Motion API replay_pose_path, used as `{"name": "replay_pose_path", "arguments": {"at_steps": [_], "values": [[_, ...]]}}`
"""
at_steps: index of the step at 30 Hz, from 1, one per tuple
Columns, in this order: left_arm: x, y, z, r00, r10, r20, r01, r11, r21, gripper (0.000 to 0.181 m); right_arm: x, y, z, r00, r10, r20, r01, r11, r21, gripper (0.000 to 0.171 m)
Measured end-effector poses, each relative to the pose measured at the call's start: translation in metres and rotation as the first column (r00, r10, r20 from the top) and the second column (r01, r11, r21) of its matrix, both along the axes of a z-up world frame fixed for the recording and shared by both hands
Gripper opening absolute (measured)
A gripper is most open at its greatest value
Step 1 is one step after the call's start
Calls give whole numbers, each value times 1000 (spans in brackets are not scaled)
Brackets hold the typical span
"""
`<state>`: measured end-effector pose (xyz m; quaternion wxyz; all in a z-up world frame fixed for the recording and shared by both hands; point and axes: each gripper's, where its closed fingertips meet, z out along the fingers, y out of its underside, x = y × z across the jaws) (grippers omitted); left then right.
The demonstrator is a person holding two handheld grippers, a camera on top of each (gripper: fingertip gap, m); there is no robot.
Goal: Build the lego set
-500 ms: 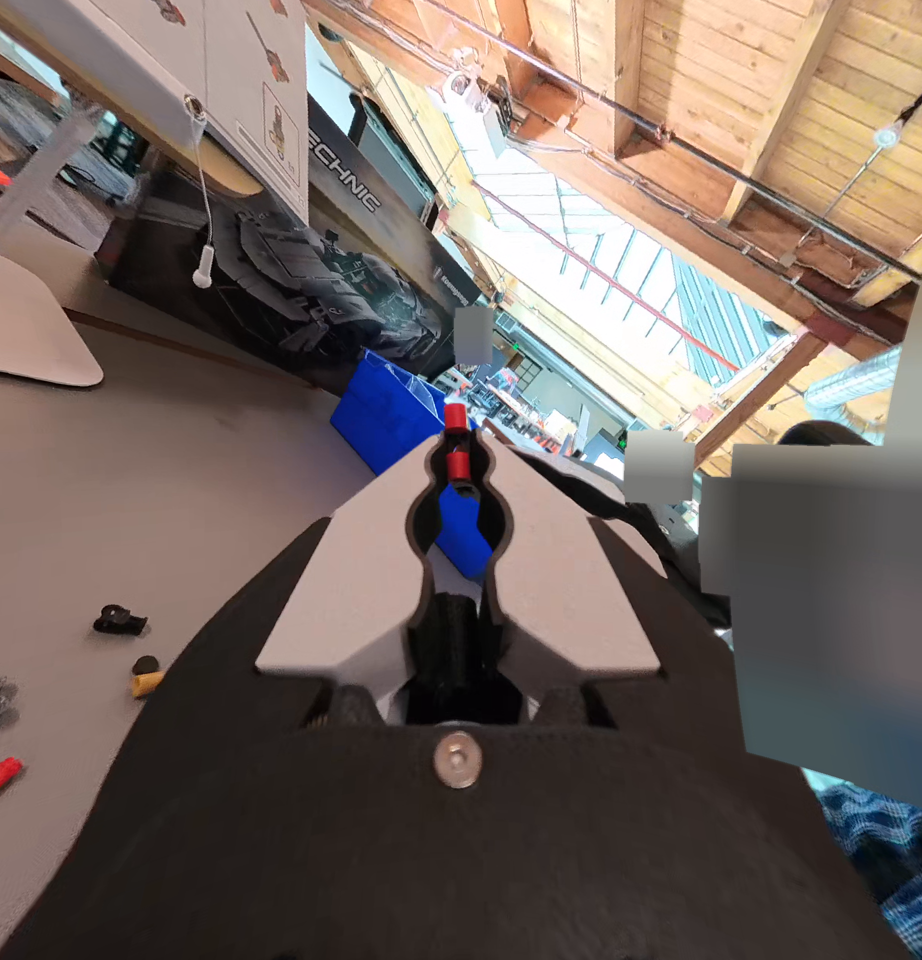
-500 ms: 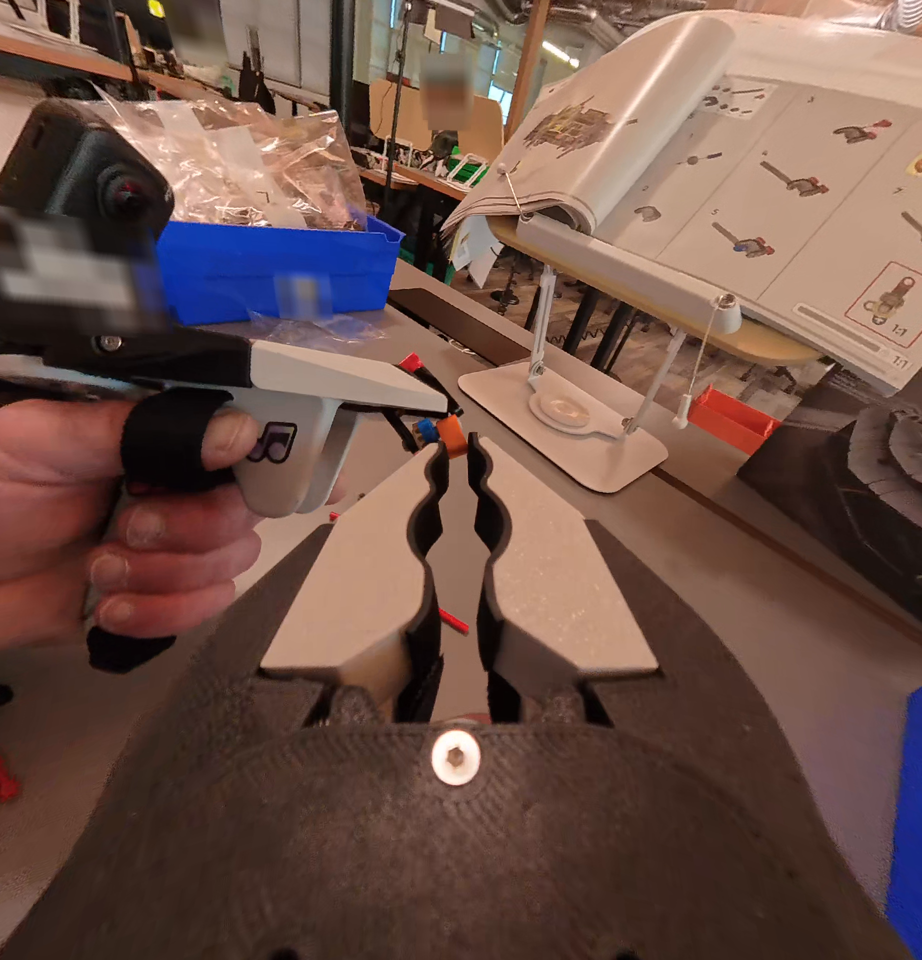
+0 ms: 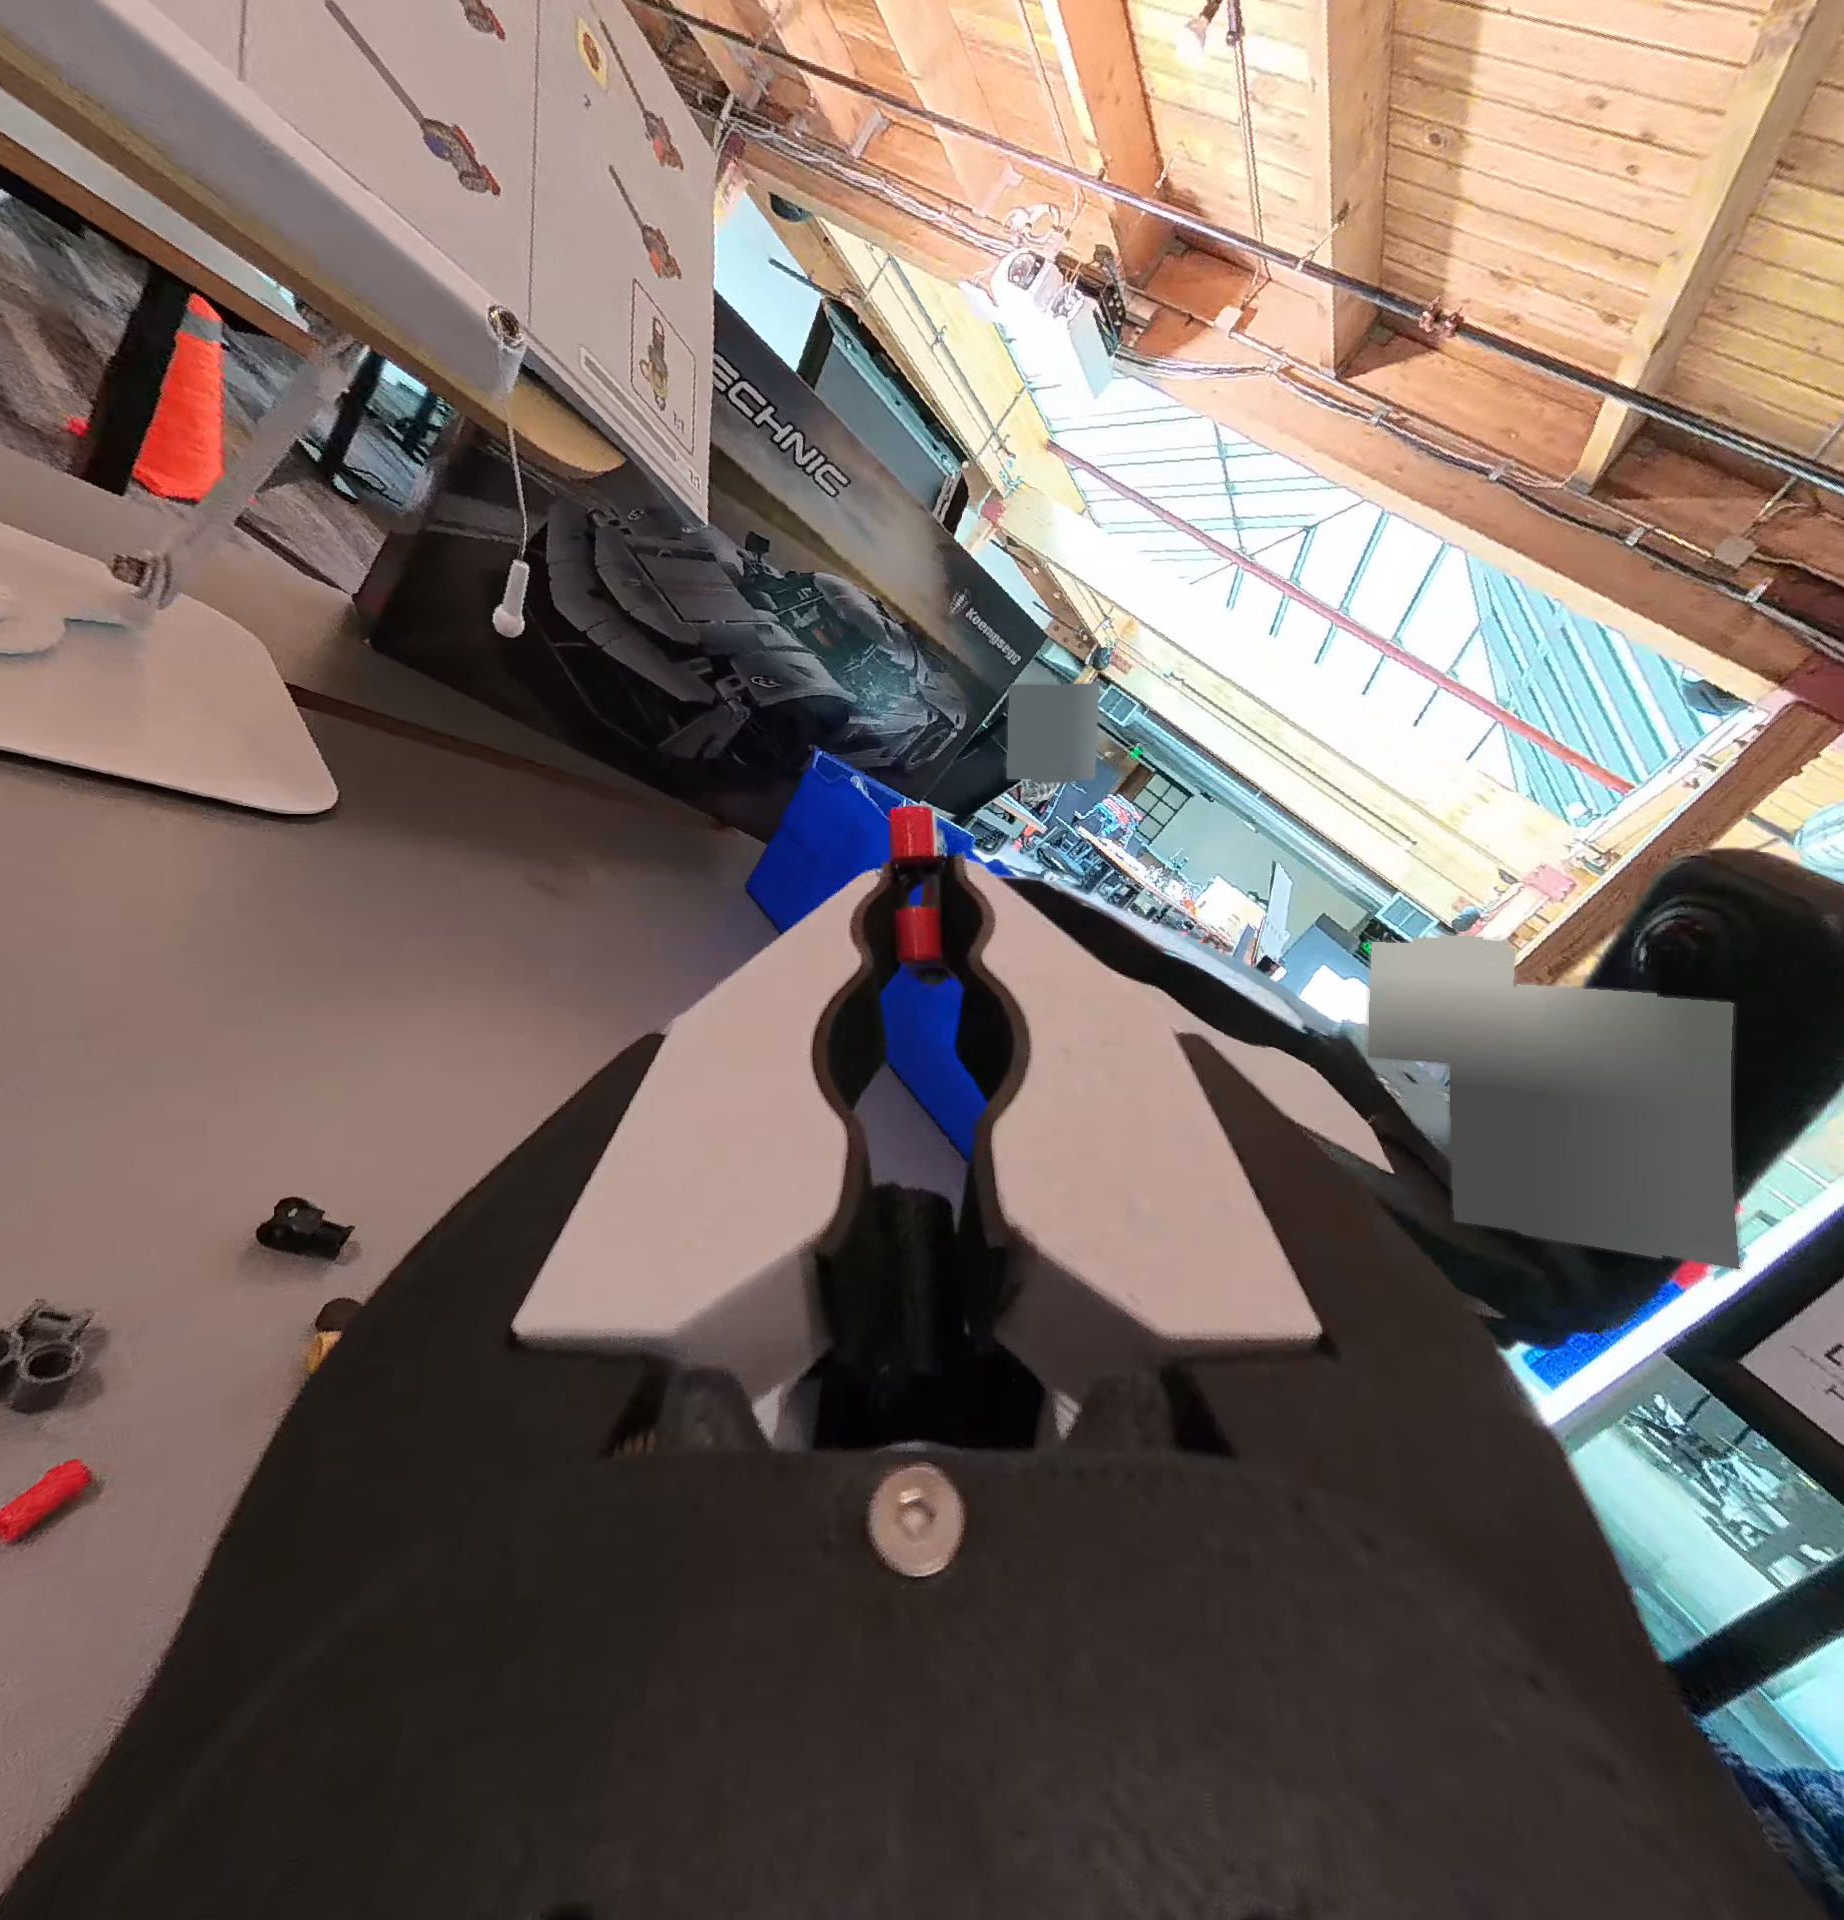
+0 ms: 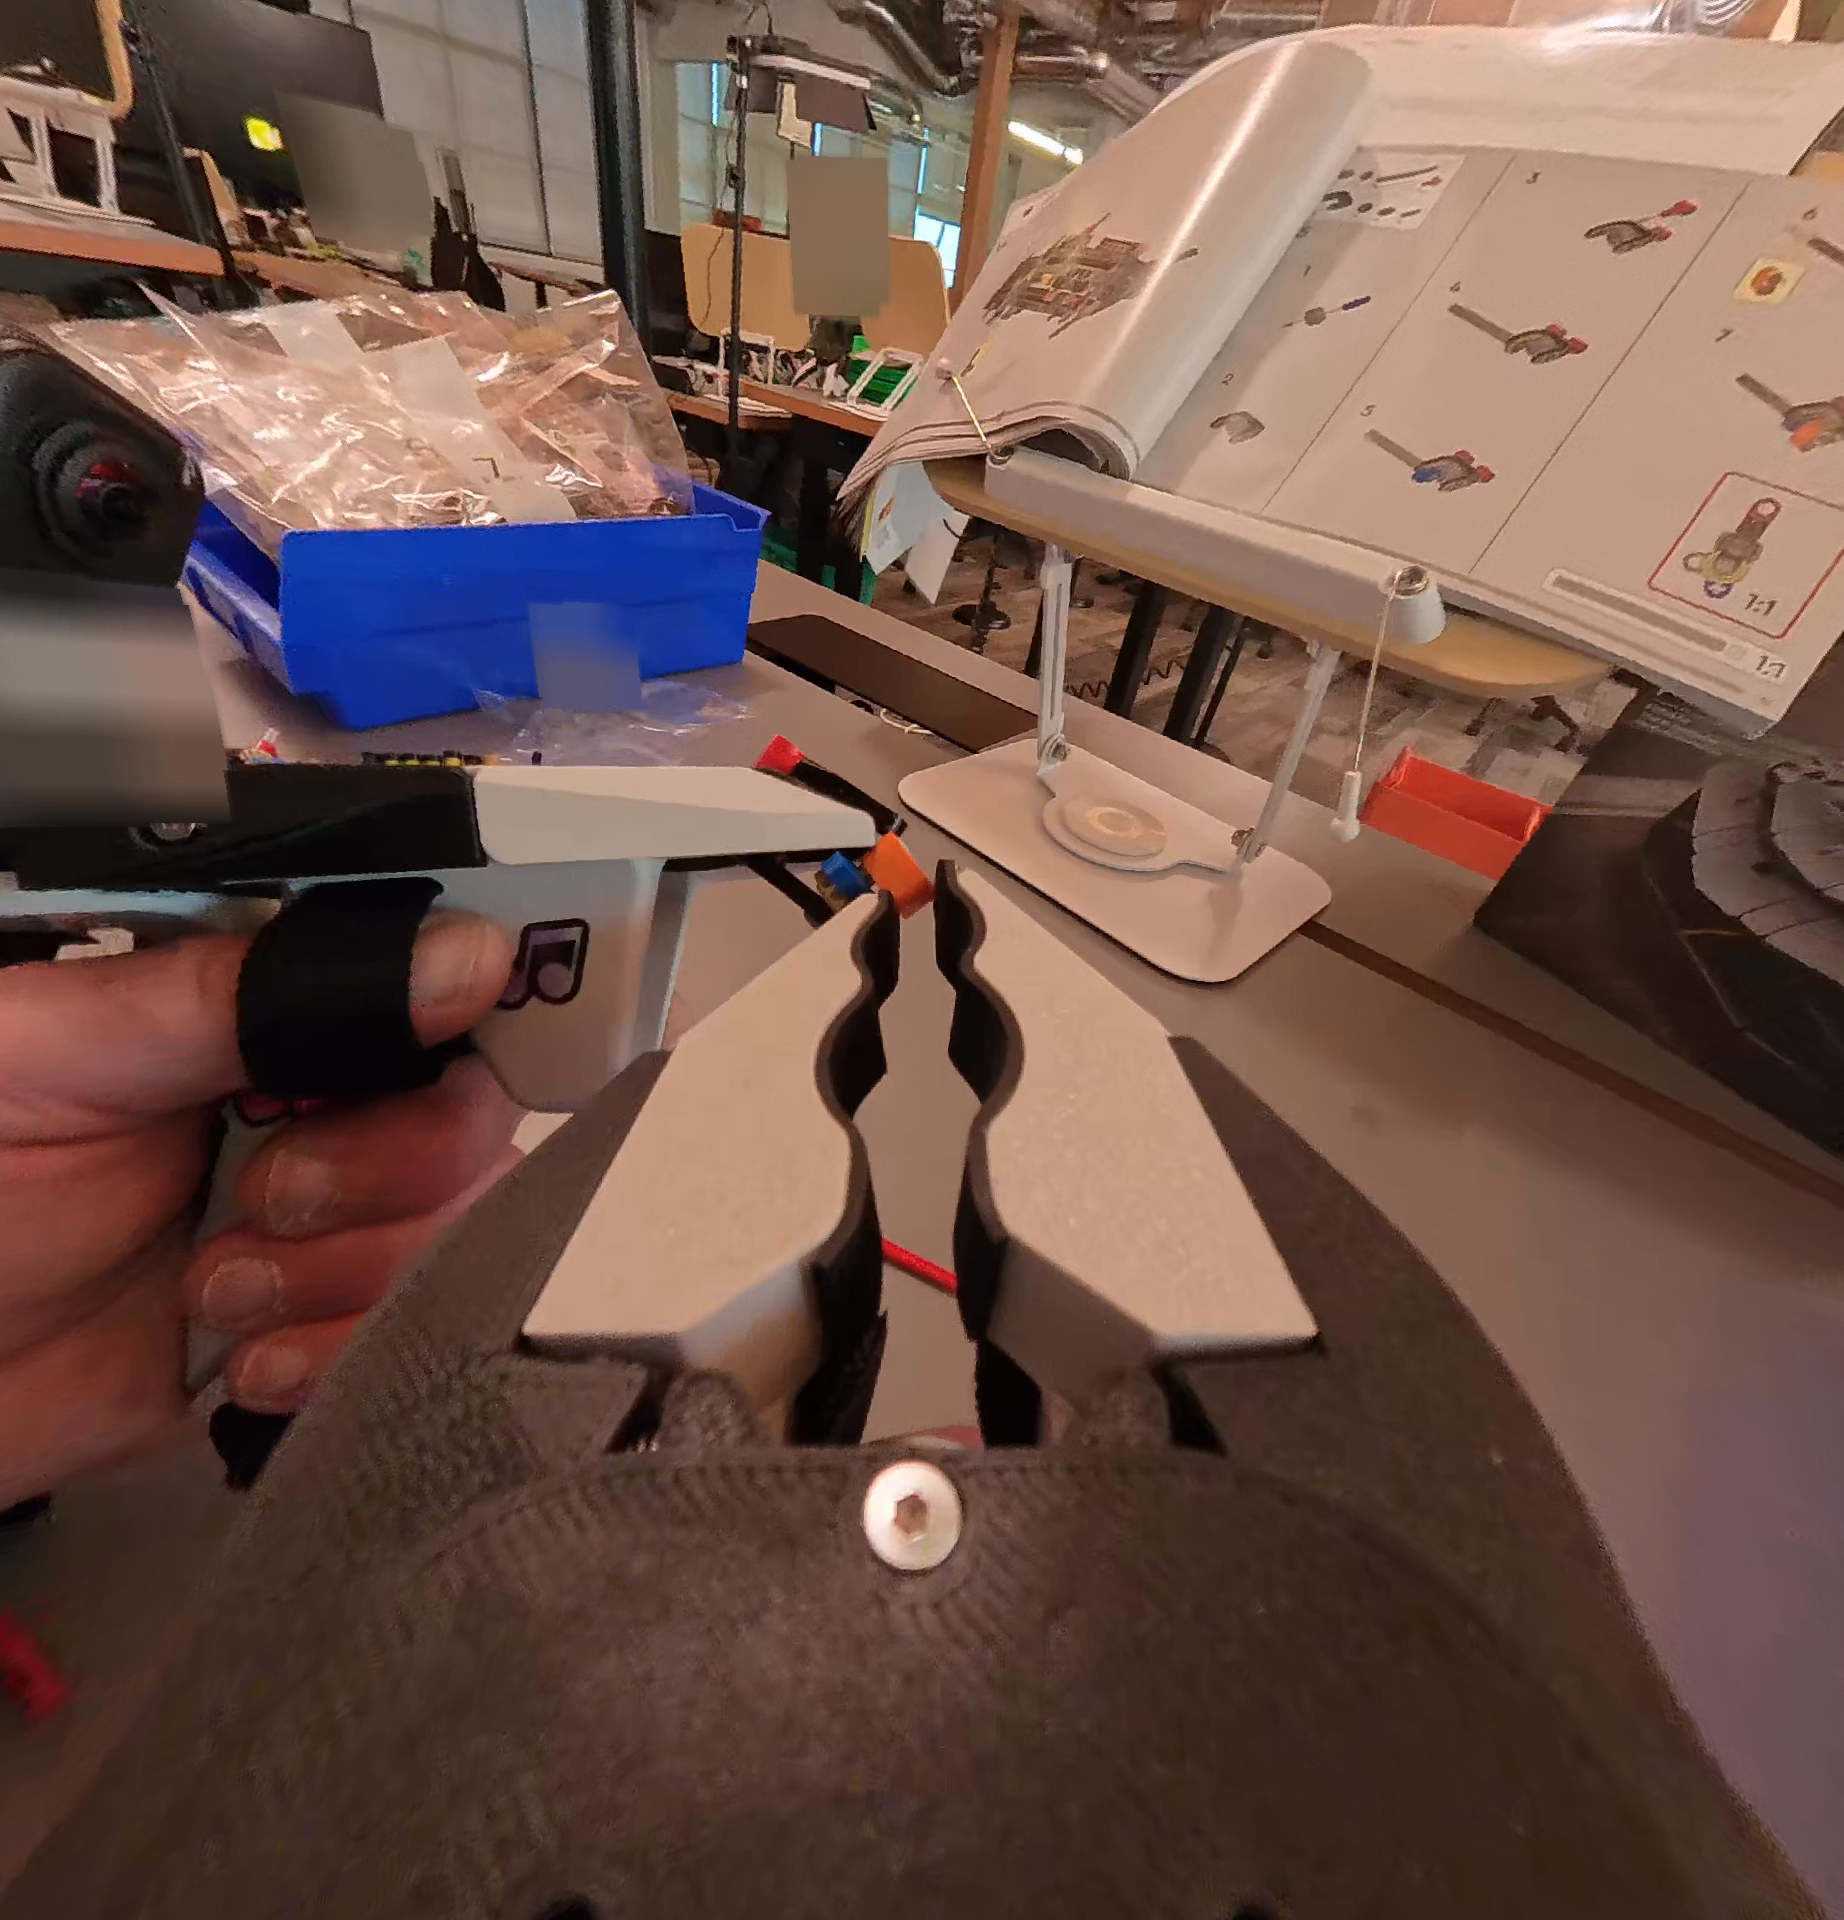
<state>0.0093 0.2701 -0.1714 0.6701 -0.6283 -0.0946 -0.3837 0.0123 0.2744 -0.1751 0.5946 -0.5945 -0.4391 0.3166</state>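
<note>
My left gripper (image 3: 913,878) is shut on a small lego assembly (image 3: 911,836), a black axle with red bushes that sticks out past the fingertips. In the right wrist view the left gripper (image 4: 864,826) comes in from the left, held by a hand (image 4: 118,1143). The assembly there shows a red end (image 4: 778,750), a blue piece (image 4: 843,871) and an orange piece (image 4: 897,873). My right gripper (image 4: 913,888) has its jaws a narrow gap apart. Its tips sit right at the orange piece.
A blue bin (image 4: 513,613) of plastic bags stands at the back left. An open instruction booklet (image 4: 1520,364) rests on a white stand (image 4: 1188,914), with the dark lego box (image 4: 1749,935) beside it. Loose black (image 3: 305,1231), grey (image 3: 30,1351) and red (image 3: 40,1496) pieces lie on the grey table. The tips of both grippers are at nearly the same place.
The left gripper has tilted a little, so more of the stand and the other gripper's camera show. Both grippers stay together at the assembly. The jaws look the same.
</note>
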Motion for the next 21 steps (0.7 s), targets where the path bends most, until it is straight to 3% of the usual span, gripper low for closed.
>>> {"name": "replay_pose_path", "arguments": {"at_steps": [9, 14, 21], "values": [[4, 3, -4, 999, -42, 12, 42, 999, -28, 7, 2, 3, -3, 999, 24, -26, -25, 999, -42, 4], [8, 2, -8, 991, -133, -19, 132, 989, -63, 6, 4, 1, -8, 991, 40, 130, -59, 988, 143, 4], [13, -1, -15, 978, -190, -85, 181, 978, -103, 6, 7, 0, -13, 936, -31, 349, -124, 903, 411, 9]]}}
